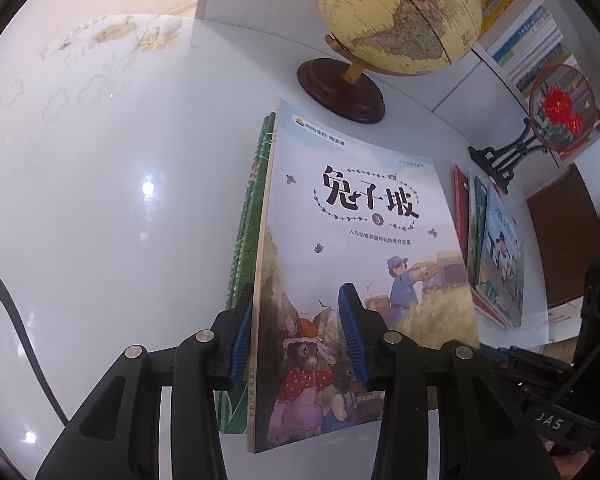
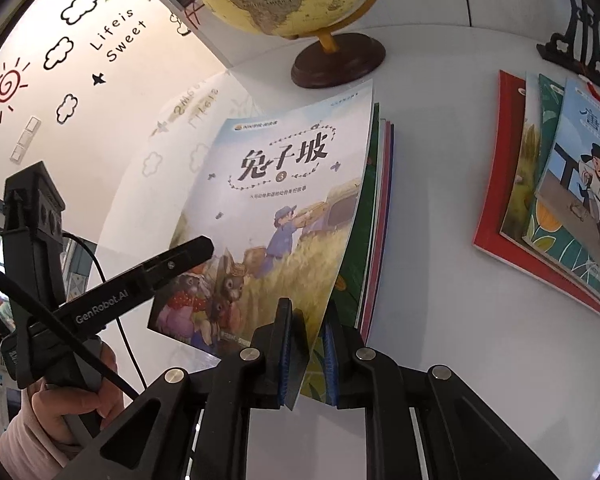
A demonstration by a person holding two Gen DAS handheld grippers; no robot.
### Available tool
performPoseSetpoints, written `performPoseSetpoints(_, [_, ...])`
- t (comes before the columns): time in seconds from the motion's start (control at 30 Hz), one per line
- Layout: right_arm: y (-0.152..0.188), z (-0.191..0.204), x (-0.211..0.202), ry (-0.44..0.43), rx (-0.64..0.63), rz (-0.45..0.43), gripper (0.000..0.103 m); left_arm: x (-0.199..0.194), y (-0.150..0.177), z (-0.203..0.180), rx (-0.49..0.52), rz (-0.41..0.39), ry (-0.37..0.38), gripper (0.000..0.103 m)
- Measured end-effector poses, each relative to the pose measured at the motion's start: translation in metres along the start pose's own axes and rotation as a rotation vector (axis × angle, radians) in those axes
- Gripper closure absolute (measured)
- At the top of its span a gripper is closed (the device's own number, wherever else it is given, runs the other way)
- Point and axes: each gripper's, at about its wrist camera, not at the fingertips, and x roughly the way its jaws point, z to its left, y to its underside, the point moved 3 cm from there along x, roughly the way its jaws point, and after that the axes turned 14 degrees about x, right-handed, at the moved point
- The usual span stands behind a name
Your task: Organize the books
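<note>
Left wrist view has my left gripper (image 1: 296, 336) straddling the rabbit book's (image 1: 352, 264) spine edge, jaws loosely spread, while my right gripper (image 2: 306, 356) pinches its opposite edge, probably to square it onto the stack (image 2: 380, 216) beside the globe (image 1: 400, 12).

A glossy white table (image 1: 100, 240) carried everything, its surface mirroring a ceiling light and wall decals. Near its middle lay a small stack of thin picture books (image 2: 376, 216), green and pink covers showing at the edges. To the right, well apart from it, a second pile of books (image 2: 540, 200) sat fanned out, a red one lowest and a blue-covered one on top. At the far edge stood a yellow globe (image 1: 400, 16) on a dark round wooden base, and further right a black ornamental stand (image 1: 500, 160) holding a round embroidered fan.
</note>
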Motion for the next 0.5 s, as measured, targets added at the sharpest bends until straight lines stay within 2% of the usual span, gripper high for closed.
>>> performPoseSetpoints(0.13, [0.0, -0.001, 0.007, 0.001, 0.018, 0.033, 0.085, 0.0, -0.001, 0.001, -0.021, 0.007, -0.002, 0.065])
performPoseSetpoints(0.3, [0.0, -0.004, 0.011, 0.014, 0.033, 0.063, 0.08, -0.002, -0.001, 0.004, -0.014, 0.024, -0.057, 0.065])
performPoseSetpoints(0.37, [-0.001, -0.003, 0.013, 0.008, 0.045, 0.081, 0.078, -0.003, 0.0, 0.009, -0.035, 0.03, -0.054, 0.065])
performPoseSetpoints(0.47, [-0.002, -0.002, 0.014, 0.004, 0.038, 0.093, 0.068, -0.007, 0.001, 0.014, -0.056, 0.022, -0.061, 0.065])
performPoseSetpoints(0.5, [-0.002, 0.0, 0.015, 0.001, 0.031, 0.096, 0.06, -0.009, 0.001, 0.014, -0.058, 0.018, -0.065, 0.065])
